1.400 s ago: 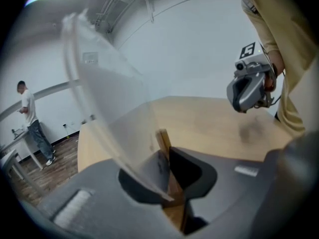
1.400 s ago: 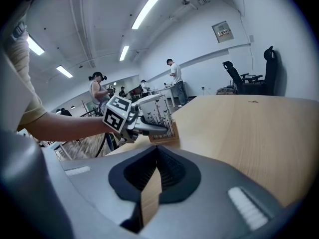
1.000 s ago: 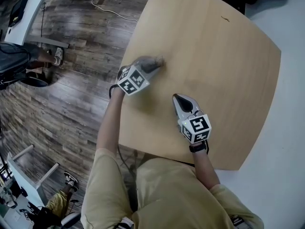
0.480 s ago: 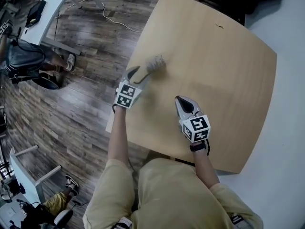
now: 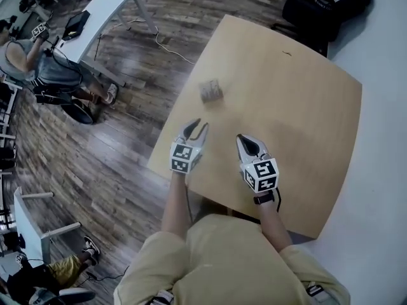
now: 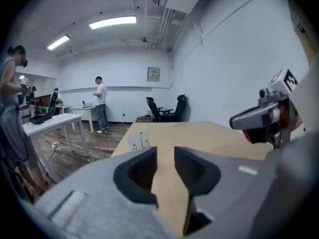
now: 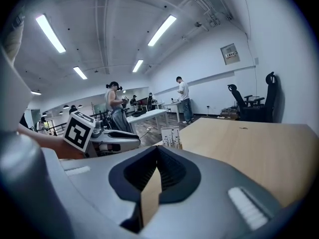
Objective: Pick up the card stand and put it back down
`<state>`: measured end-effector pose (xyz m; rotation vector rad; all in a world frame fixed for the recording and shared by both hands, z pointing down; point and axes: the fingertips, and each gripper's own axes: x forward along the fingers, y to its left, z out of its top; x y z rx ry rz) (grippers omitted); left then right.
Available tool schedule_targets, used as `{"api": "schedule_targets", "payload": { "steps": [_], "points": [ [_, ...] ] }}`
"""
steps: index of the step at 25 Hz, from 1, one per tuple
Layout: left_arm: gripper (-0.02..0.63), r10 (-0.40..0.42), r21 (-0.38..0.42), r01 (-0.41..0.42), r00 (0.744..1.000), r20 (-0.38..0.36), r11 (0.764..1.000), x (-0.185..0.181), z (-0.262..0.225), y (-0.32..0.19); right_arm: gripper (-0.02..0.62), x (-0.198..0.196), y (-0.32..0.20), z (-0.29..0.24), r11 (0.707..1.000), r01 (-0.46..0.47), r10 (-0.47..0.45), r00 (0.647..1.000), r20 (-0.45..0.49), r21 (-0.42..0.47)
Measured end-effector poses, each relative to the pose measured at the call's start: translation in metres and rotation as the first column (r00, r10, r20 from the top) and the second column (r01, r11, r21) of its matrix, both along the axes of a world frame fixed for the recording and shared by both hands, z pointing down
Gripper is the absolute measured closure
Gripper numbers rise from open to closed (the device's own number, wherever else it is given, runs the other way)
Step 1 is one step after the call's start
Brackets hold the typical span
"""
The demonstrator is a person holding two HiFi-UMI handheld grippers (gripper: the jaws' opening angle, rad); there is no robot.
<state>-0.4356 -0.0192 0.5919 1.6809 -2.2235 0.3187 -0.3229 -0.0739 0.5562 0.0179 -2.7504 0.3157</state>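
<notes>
The card stand [image 5: 211, 90], a small clear holder with a pale printed card, stands upright on the wooden table [image 5: 299, 113] near its left edge. It also shows in the left gripper view [image 6: 138, 141] and the right gripper view [image 7: 171, 137]. My left gripper [image 5: 196, 128] hovers short of the stand, apart from it. Its jaws have just been closing, and they still show a gap with nothing between them [image 6: 166, 151]. My right gripper [image 5: 245, 140] hangs beside it over the table's near part, its fingertips meeting on nothing [image 7: 158, 149].
The table's left edge [image 5: 166, 135] drops to a dark wood floor. A white desk [image 5: 102, 14] with a person [image 5: 44, 72] beside it stands at the far left. Black office chairs [image 5: 318, 2] sit beyond the table's far corner.
The left gripper let go of the card stand, opened wide, then narrowed, and drew back toward me. The stand stays on the table. The right gripper shifted back slightly.
</notes>
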Motion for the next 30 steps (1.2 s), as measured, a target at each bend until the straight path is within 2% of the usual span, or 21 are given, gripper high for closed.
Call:
{"api": "schedule_targets", "payload": {
  "steps": [5,9,15,21,24,30],
  "points": [
    [0.552,-0.026,0.027,0.025,0.999,0.033,0.999,0.057,-0.037,0.004,0.591,0.029,0.008,-0.021,0.999,0.022,-0.024,0.999,0.046,0.025],
    [0.575,-0.080,0.066,0.077,0.996,0.048,0.995,0.091,-0.063,0.009,0.591,0.047,0.012,-0.037,0.998,0.032,-0.036,0.995,0.090,0.054],
    [0.600,-0.179,0.112,0.172,0.982,0.057,0.979,0.126,-0.095,0.031,0.591,0.066,0.020,-0.066,0.991,0.009,-0.026,0.992,0.128,0.130],
    [0.606,-0.287,0.189,0.265,0.953,0.100,0.945,0.153,-0.123,0.054,0.591,0.090,0.031,-0.092,0.985,0.034,-0.065,0.981,0.182,0.168],
    [0.606,-0.312,0.212,0.284,0.943,0.115,0.935,0.165,-0.132,0.058,0.591,0.098,0.035,-0.097,0.984,0.056,-0.089,0.977,0.193,0.170],
    [0.606,-0.323,0.230,0.291,0.939,0.118,0.929,0.187,-0.139,0.067,0.591,0.110,0.047,-0.104,0.980,0.085,-0.124,0.969,0.215,0.181]
  ]
}}
